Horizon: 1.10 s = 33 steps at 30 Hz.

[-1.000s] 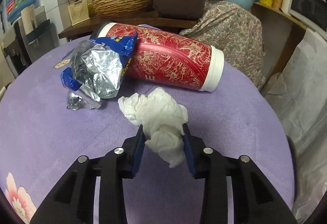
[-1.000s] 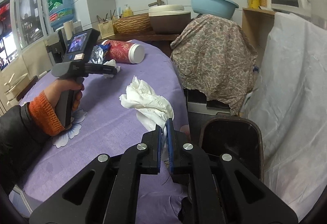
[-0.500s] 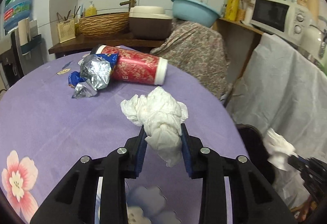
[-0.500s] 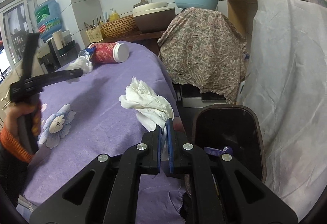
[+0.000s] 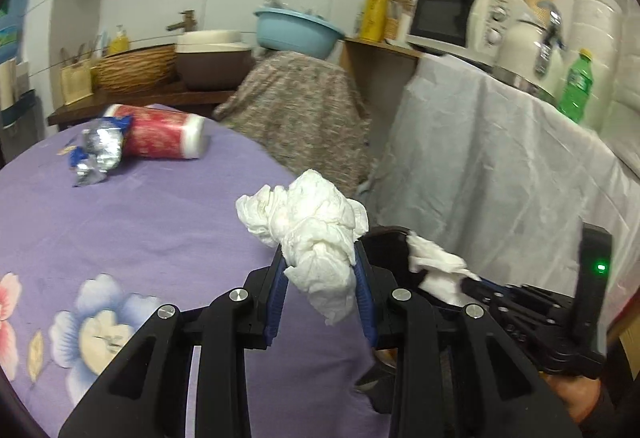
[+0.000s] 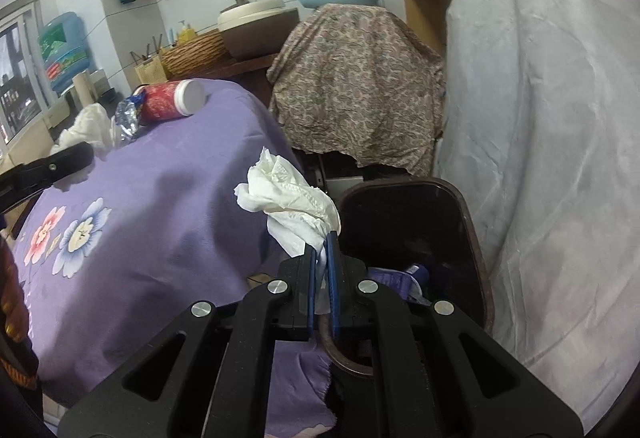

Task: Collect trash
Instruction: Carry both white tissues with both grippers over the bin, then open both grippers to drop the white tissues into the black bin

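Note:
My left gripper (image 5: 320,266) is shut on a crumpled white tissue (image 5: 312,226) and holds it above the purple tablecloth's (image 5: 120,222) right edge. My right gripper (image 6: 323,246) is shut on a second white tissue (image 6: 288,198), held over the near rim of a dark brown trash bin (image 6: 472,238) beside the table. The bin holds a purple wrapper (image 6: 400,276). A red canister (image 5: 160,134) and a crumpled foil snack bag (image 5: 100,154) lie at the table's far side. The right gripper with its tissue (image 5: 436,266) also shows in the left wrist view.
A patterned cloth covers a stand (image 6: 360,78) behind the bin. A white sheet drapes a counter (image 6: 540,118) to the right, with a microwave (image 5: 456,18) and a green bottle (image 5: 576,86) on it. A shelf behind holds a basket (image 5: 136,70), a pot and a blue basin (image 5: 296,34).
My left gripper has carried its tissue back and to the right, away from the canister toward the table edge. My right gripper has moved with its tissue closer to the bin.

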Tool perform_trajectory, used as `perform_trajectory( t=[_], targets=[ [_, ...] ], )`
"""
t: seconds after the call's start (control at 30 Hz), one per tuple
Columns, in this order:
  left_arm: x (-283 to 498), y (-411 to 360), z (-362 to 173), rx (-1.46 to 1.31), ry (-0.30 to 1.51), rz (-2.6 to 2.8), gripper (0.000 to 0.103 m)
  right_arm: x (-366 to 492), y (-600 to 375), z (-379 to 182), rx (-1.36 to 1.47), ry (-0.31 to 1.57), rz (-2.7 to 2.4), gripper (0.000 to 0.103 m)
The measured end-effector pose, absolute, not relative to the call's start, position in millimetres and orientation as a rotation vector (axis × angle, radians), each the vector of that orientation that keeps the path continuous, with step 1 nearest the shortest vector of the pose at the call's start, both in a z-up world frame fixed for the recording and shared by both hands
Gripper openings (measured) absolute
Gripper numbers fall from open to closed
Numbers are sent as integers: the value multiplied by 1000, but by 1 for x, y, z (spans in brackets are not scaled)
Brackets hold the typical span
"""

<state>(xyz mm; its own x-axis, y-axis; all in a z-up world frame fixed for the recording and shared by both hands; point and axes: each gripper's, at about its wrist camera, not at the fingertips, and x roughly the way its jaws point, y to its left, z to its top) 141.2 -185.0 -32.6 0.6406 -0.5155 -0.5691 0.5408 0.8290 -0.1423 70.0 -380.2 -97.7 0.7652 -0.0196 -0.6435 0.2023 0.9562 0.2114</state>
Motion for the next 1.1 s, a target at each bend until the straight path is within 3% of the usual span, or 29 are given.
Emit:
perform_trajectory(
  t=[0.3, 0.6, 0.63, 0.77, 1.1],
  targets=[
    [124, -258, -74, 139, 719, -730, 31, 66, -424, -151, 331, 793, -253, 6],
    [121, -284, -115, 190, 818, -753, 31, 73, -449, -206, 403, 869, -309, 8],
    [120, -285, -118, 194, 828, -755, 31, 74, -452, -211, 415, 879, -313, 11],
    [123, -292, -129, 227, 851, -759, 31, 71, -455, -221, 443, 889, -326, 49],
    [136, -318, -155, 320, 900, -790, 31, 54, -465, -210, 404, 857, -397, 60]
  ],
)
